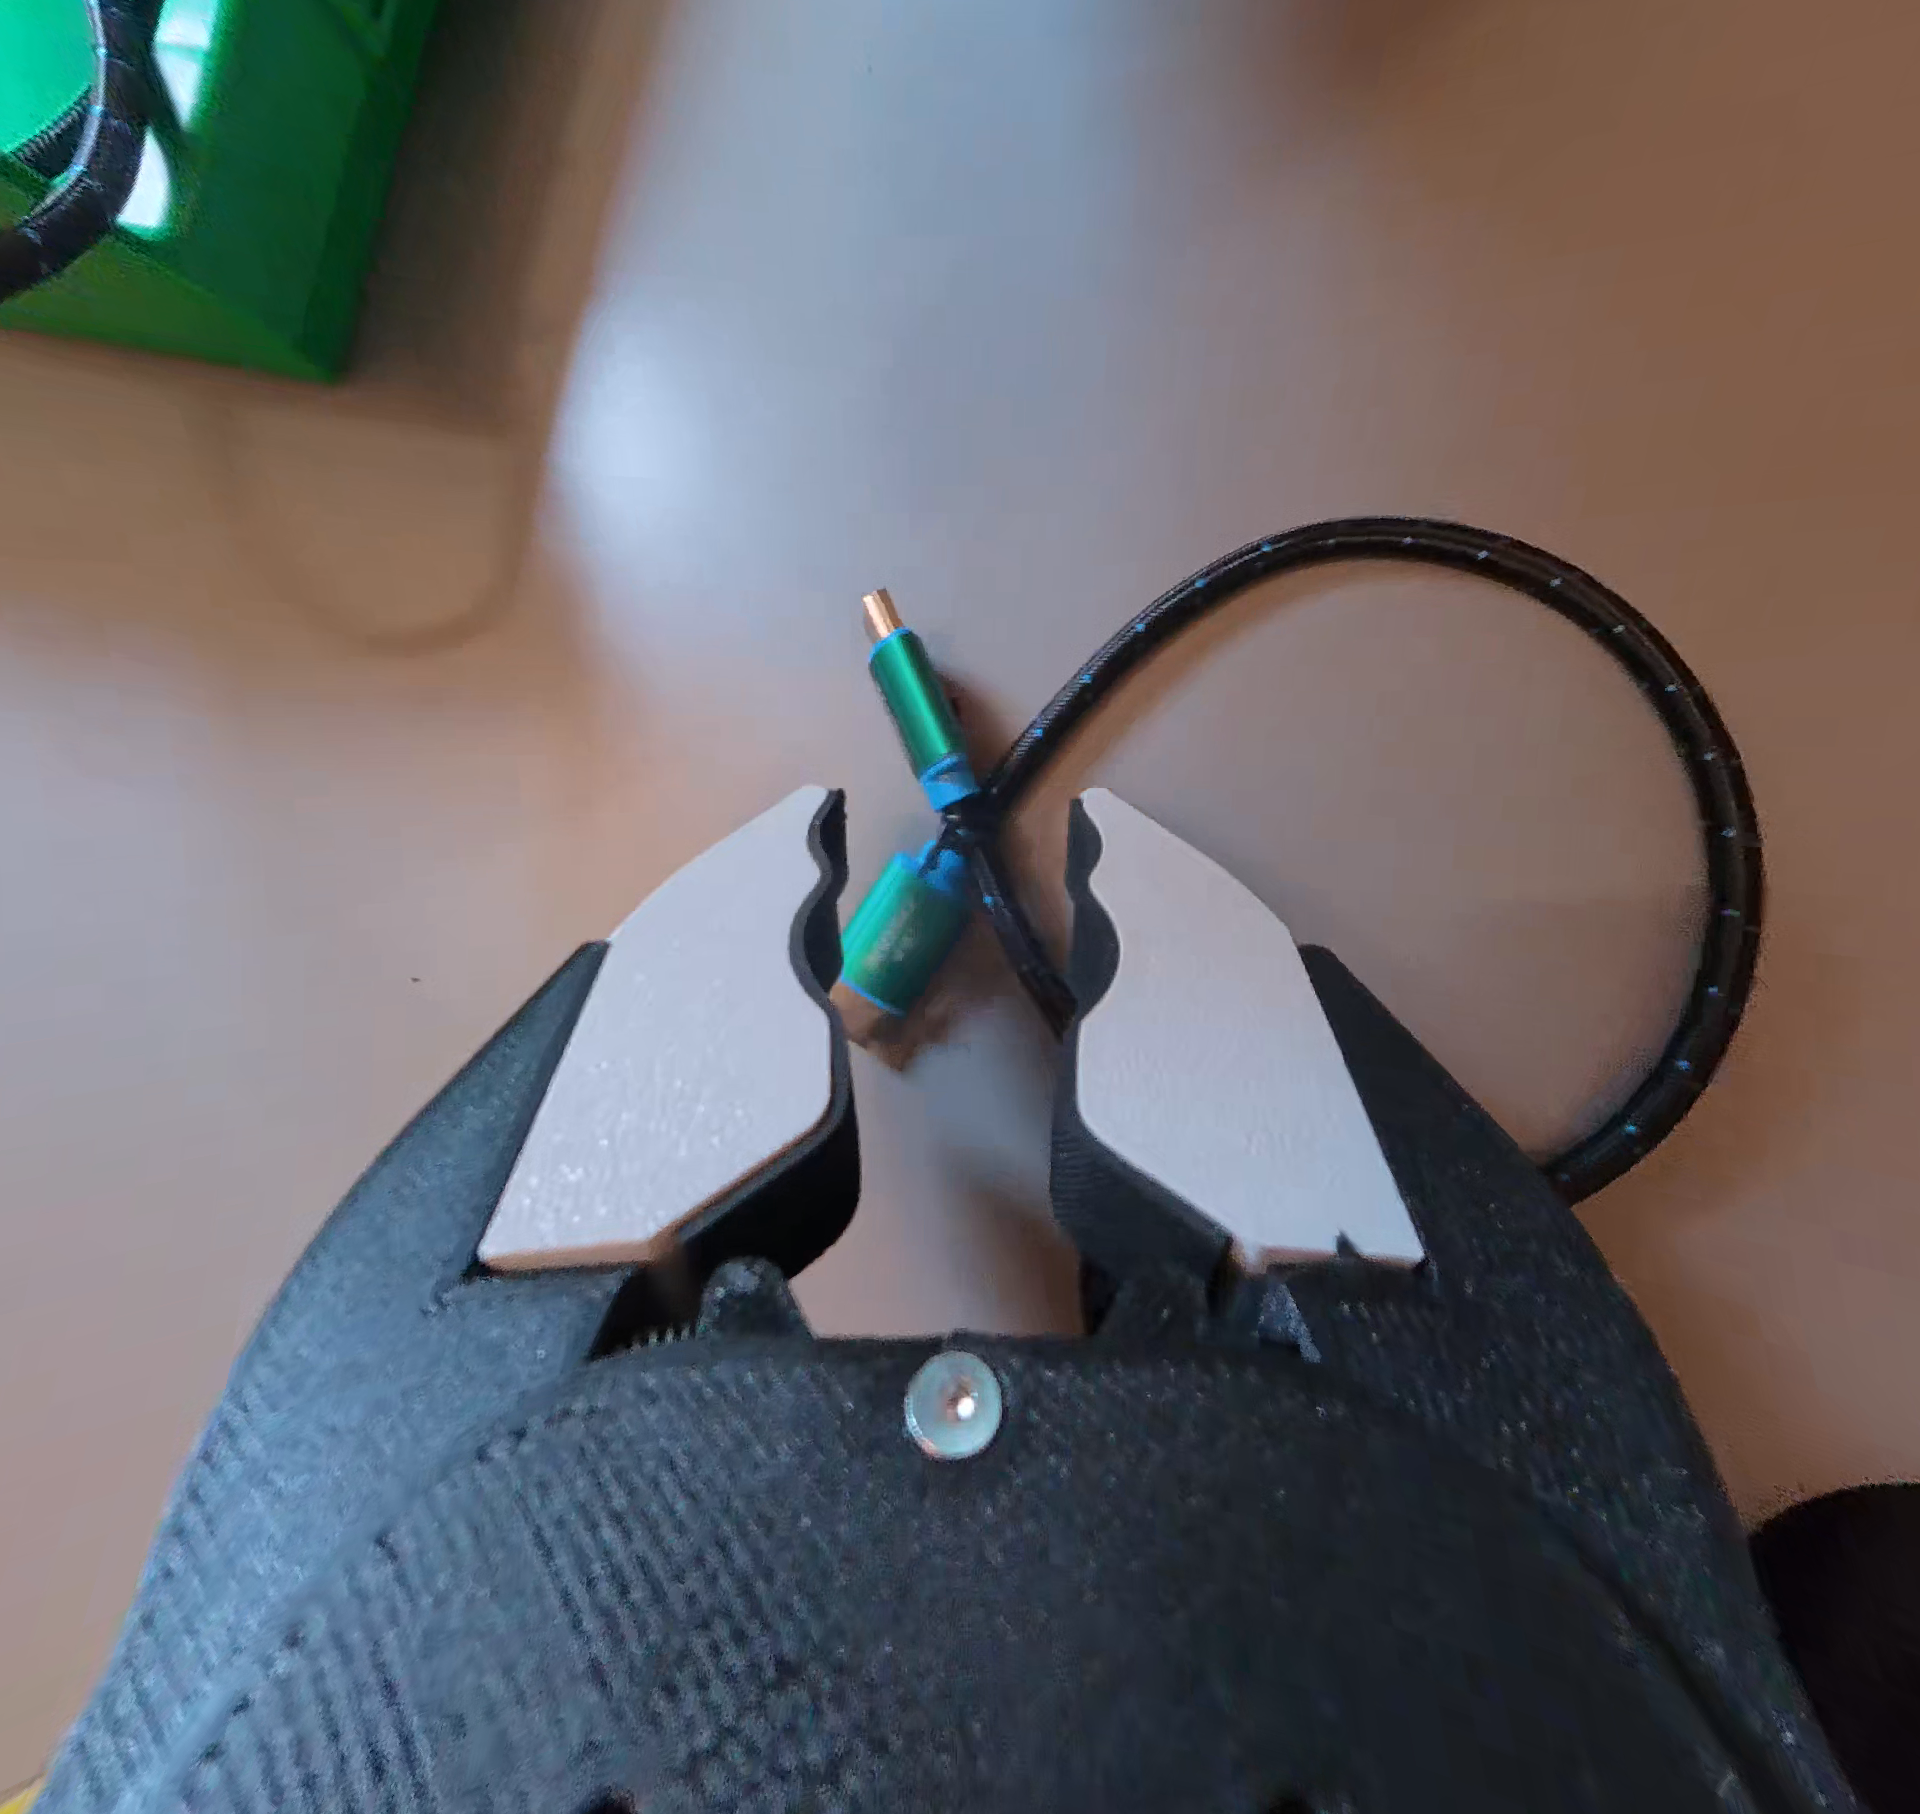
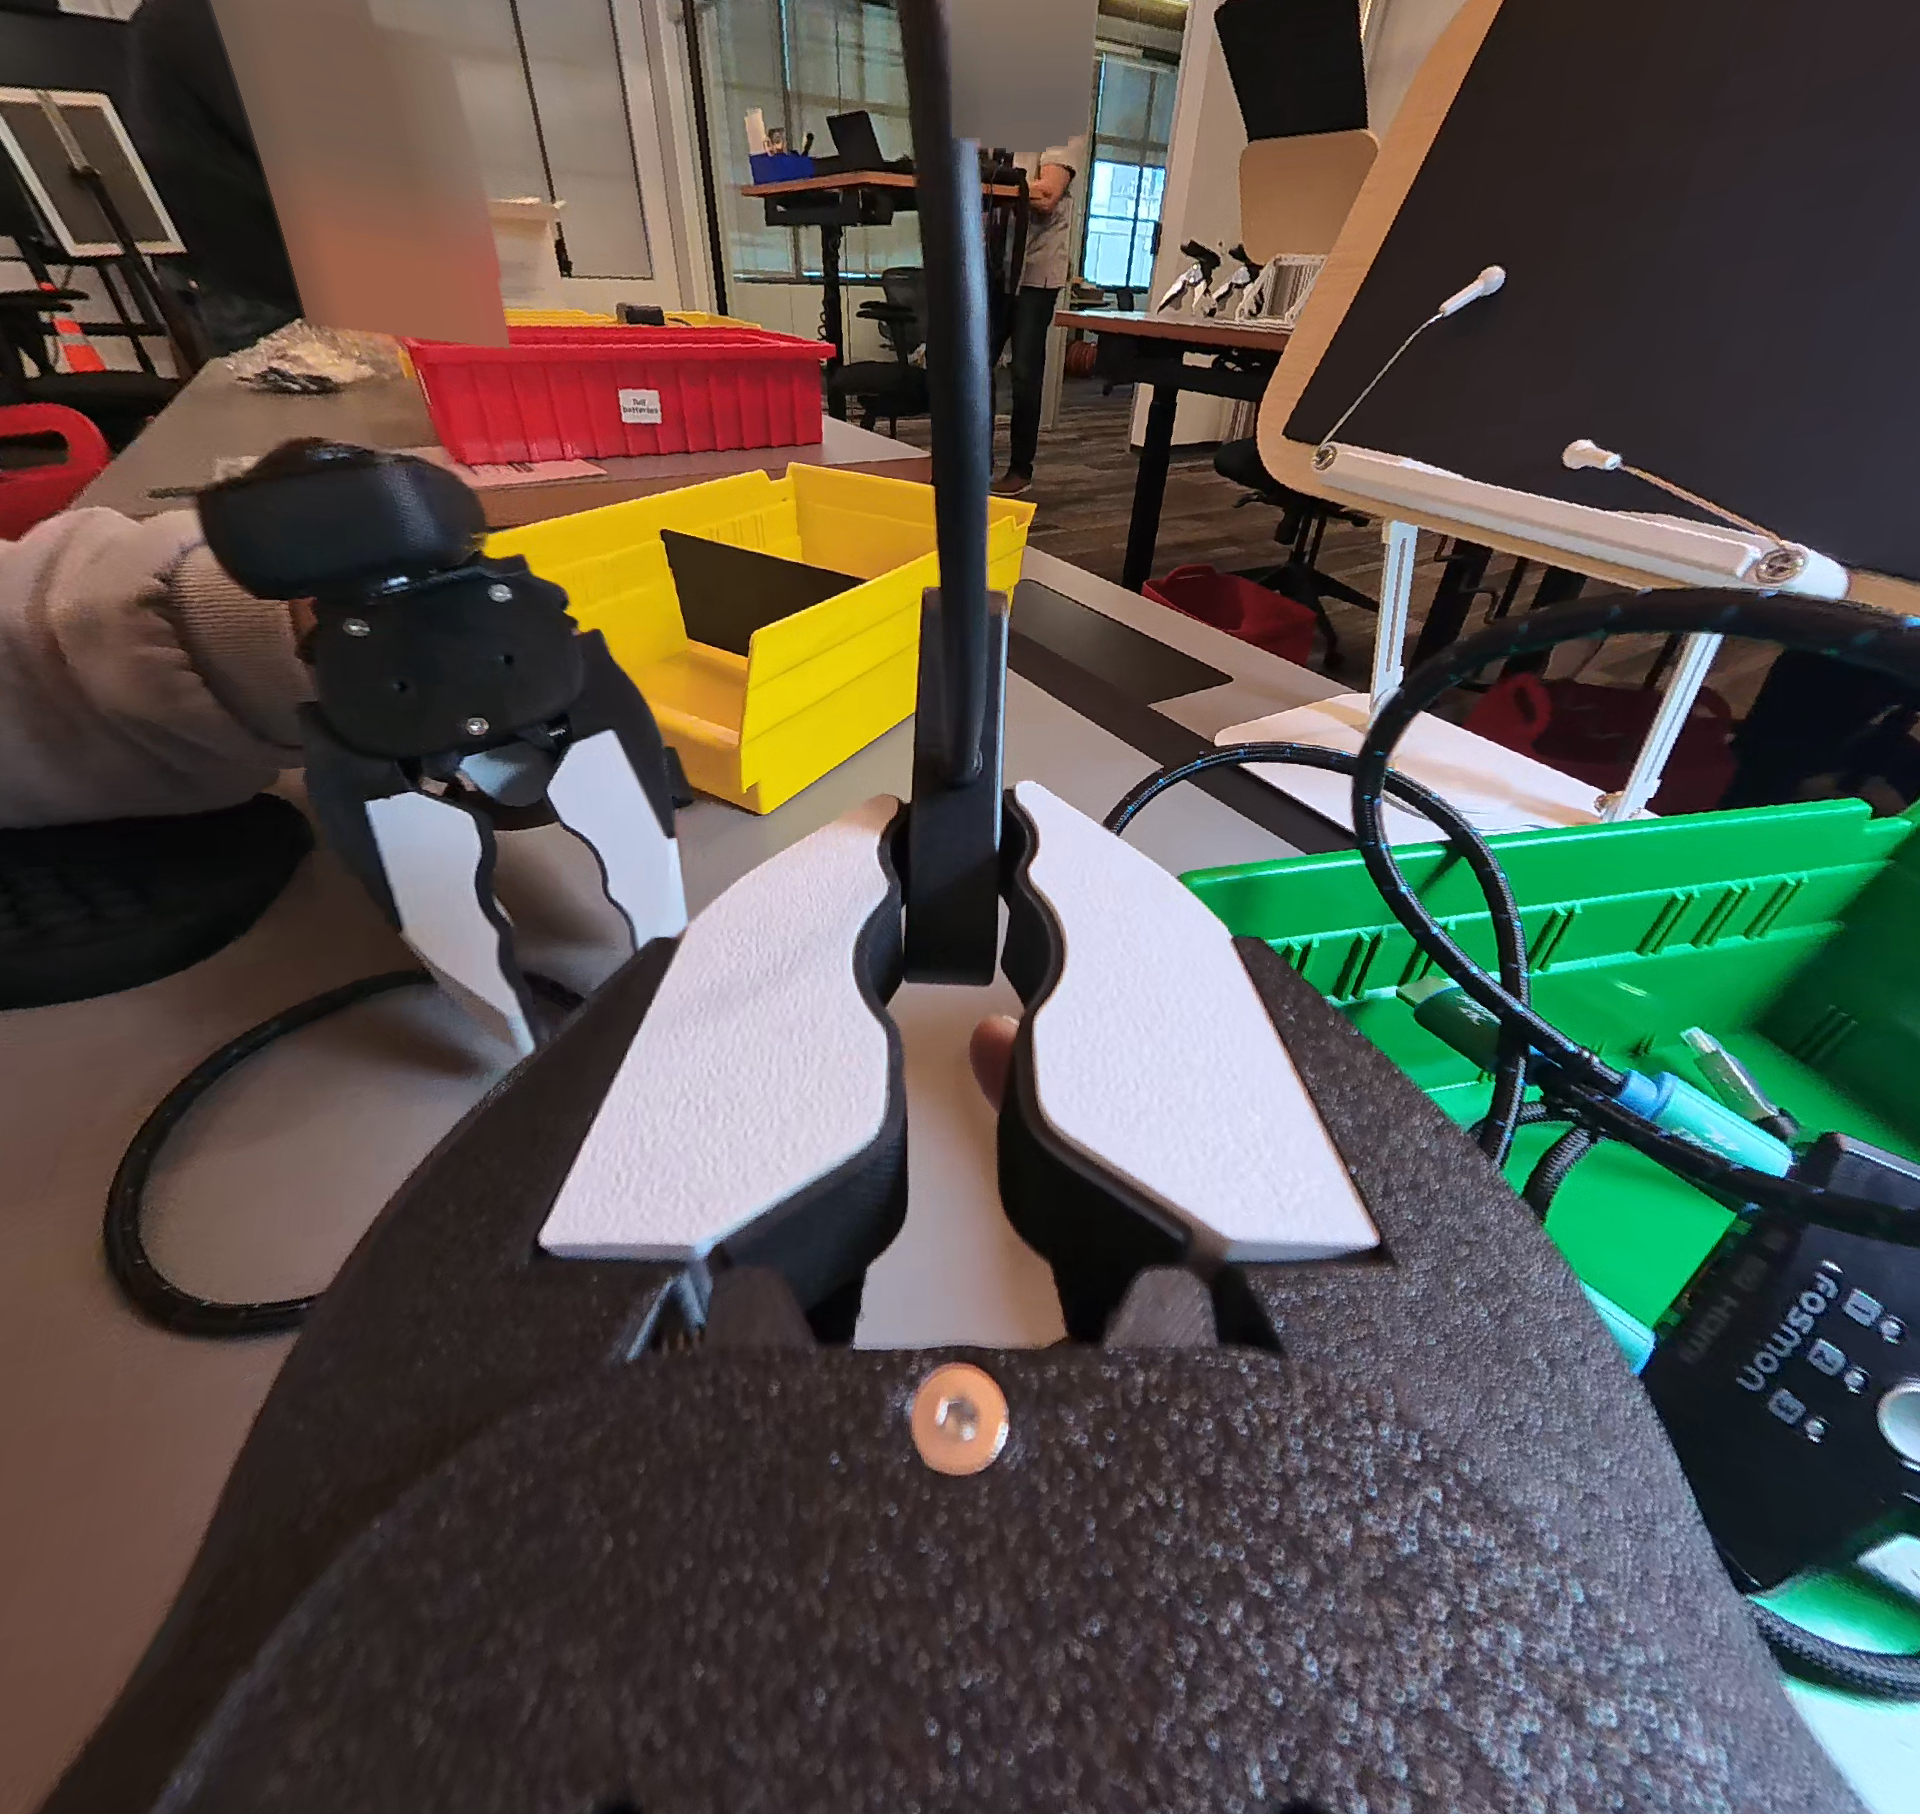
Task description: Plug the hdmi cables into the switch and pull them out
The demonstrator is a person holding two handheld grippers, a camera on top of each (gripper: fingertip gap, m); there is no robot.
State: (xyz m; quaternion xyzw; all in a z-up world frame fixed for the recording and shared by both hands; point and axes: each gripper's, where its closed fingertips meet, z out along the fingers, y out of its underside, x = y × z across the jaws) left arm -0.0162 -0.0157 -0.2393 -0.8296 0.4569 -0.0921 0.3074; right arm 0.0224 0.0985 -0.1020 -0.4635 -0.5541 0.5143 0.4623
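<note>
Left hand-held gripper (image 1: 951,808) points down at the desk (image 1: 1299,258) with its jaws spread apart and nothing clamped between them. Under the gap lies a short black braided HDMI cable (image 1: 1621,642), curled into a loop to the right. Its two green plugs cross just beyond the fingertips: the far green plug (image 1: 914,699) lies flat with its gold tip pointing away, and the near green plug (image 1: 894,938) sits between the white fingers (image 1: 707,1016), close to the left one; whether it touches that finger I cannot tell. In the right wrist view this same gripper (image 2: 592,975) stands at the left, fingers down over the cable loop.

Right hand-held gripper (image 2: 954,819) has its jaws closed tight on a plain black HDMI plug (image 2: 951,891), held upright, its smooth black cable (image 2: 961,330) rising out of the top of the picture.

At the right sits a green bin (image 2: 1558,891). Inside it lies the black HDMI switch (image 2: 1797,1369), with a blue plug (image 2: 1704,1125) at its upper end and more braided cable (image 2: 1444,829) arching above the bin. A yellow bin (image 2: 831,642) and a red bin (image 2: 623,393) stand farther back.
</note>
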